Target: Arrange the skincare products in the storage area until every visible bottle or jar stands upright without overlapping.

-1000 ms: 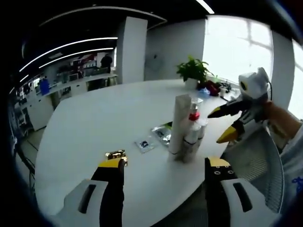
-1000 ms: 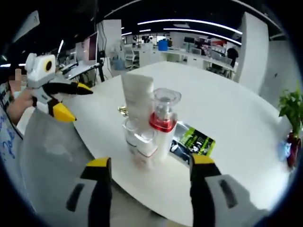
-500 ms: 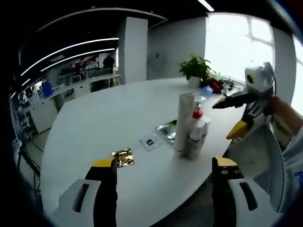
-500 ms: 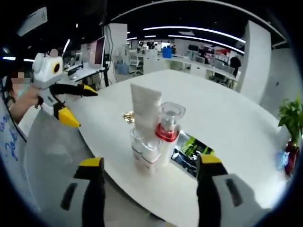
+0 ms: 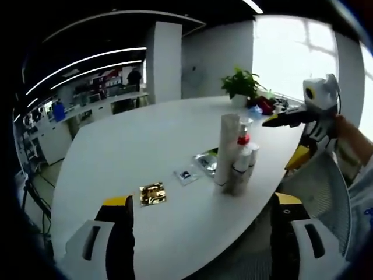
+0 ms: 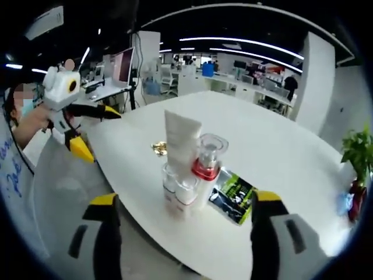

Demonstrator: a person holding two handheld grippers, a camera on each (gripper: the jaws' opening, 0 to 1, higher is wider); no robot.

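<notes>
A tall white tube (image 5: 227,149) stands upright on the white table (image 5: 134,140), tight against a clear pump bottle with a red collar (image 5: 242,139) and small white jars (image 5: 239,170). From the other side I see the same tube (image 6: 182,140), pump bottle (image 6: 206,169) and jars (image 6: 178,192) near the table edge. My left gripper (image 5: 201,200) is open, short of the table, with nothing between its jaws; it also hangs open at the left (image 6: 96,133). My right gripper (image 6: 185,199) is open and held back from the cluster, seen open at the right (image 5: 285,140).
Flat sachets lie beside the cluster: a gold one (image 5: 152,192), a small clear one (image 5: 185,175) and a green-and-silver one (image 6: 233,189). A potted plant (image 5: 240,84) stands at the table's far end. A grey mesh chair back (image 5: 317,192) sits below the right gripper.
Both views have drawn back a little from the table, so the cluster looks smaller. The products and sachets have not moved. Both grippers stay open.
</notes>
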